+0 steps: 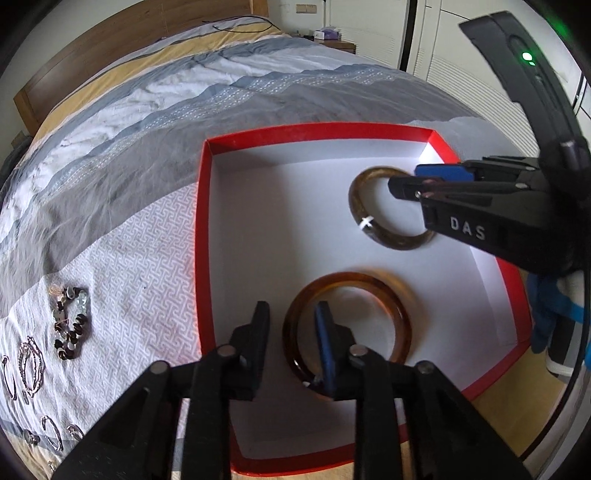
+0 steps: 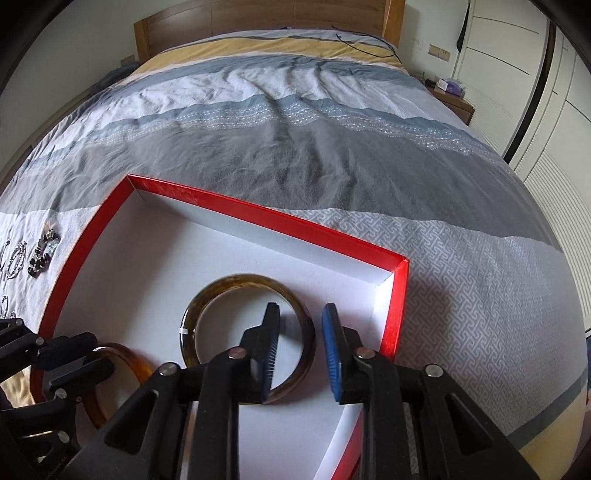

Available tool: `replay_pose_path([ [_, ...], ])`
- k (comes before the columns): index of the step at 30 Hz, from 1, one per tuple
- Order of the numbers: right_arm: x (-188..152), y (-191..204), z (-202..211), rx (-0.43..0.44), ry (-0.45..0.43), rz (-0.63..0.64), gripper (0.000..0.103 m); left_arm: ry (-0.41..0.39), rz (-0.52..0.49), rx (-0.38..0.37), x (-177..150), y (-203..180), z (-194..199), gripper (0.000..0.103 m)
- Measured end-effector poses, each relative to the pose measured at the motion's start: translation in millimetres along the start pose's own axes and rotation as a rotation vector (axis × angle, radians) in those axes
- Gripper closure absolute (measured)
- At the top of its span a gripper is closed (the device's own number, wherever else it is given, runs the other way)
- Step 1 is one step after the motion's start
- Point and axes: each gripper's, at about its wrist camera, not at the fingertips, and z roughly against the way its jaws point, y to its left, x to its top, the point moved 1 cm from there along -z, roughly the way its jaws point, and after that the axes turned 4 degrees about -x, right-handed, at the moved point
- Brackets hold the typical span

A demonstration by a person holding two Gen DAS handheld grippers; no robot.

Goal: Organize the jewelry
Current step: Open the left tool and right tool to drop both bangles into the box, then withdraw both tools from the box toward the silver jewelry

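Note:
A red box (image 1: 202, 236) with a white inside lies on the bed; it also shows in the right wrist view (image 2: 397, 306). Two brown bangles lie flat in it. An amber bangle (image 1: 400, 314) sits near my left gripper (image 1: 291, 332), which is open with one finger inside the ring and one outside. A darker bangle with a white tag (image 1: 360, 214) lies further right. My right gripper (image 2: 301, 339) is open and straddles the rim of that darker bangle (image 2: 236, 282). The right gripper also shows in the left wrist view (image 1: 417, 179).
Several beaded bracelets (image 1: 70, 325) and silver chains (image 1: 29, 363) lie on the bedspread left of the box; they also show in the right wrist view (image 2: 40, 251). A wooden headboard (image 2: 258, 18) is at the far end. White wardrobes (image 2: 517, 74) stand to the right.

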Motion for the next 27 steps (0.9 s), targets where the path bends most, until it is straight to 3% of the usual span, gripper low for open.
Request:
replay_pose_path([
  [2, 1.6, 2.3, 6.8, -0.011, -0.006, 0.010, 0.061, -0.008, 0.000, 0.015, 1.3, 2.1, 5.6, 0.076],
  [6, 3.1, 0.4, 35.1, -0.033, -0.043, 0.016, 0.061, -0.046, -0.001, 0.013, 3.3, 3.6, 33.8, 0.076],
  [12, -4.0, -10.6, 101.8, -0.063, -0.111, -0.026, 0.060, -0.163, -0.001, 0.007, -5.2, 13.2, 110.8, 0.076],
  [20, -43.3, 3.7, 191.4, -0.026, -0.188, -0.059, 0.056, -0.223, 0.061, 0.126, -53.9, 72.1, 221.0, 0.076],
  [25, -76.7, 18.6, 232.6, 0.017, -0.219, -0.073, 0.056, -0.252, 0.141, 0.204, -96.9, 112.5, 270.7, 0.076],
  [27, -89.5, 25.5, 246.9, 0.027, -0.225, -0.070, 0.056, -0.261, 0.172, 0.238, -116.0, 125.8, 288.1, 0.071],
])
